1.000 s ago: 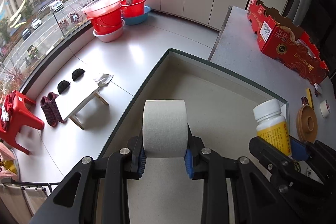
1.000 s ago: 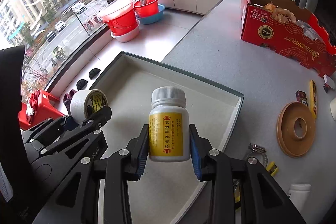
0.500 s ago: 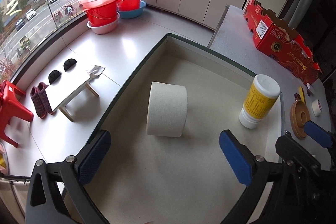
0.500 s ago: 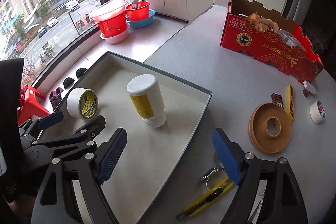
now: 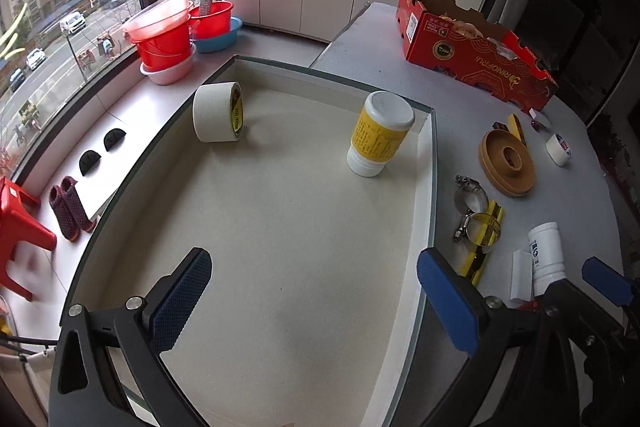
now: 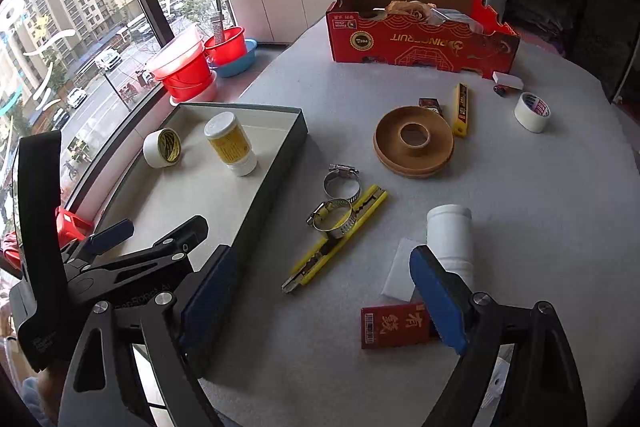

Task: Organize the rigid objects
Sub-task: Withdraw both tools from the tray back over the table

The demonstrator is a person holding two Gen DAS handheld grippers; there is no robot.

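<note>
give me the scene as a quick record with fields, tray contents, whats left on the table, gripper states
tray: open, at the table's window side
in tray: tape roll on its edge; yellow bottle upright
apart: roll and bottle do not touch
left gripper: open, empty, above tray
right gripper: open, empty, above table
on table: two hose clamps, yellow knife, white bottle lying down, red packet, wooden ring, small tape roll, red box
</note>
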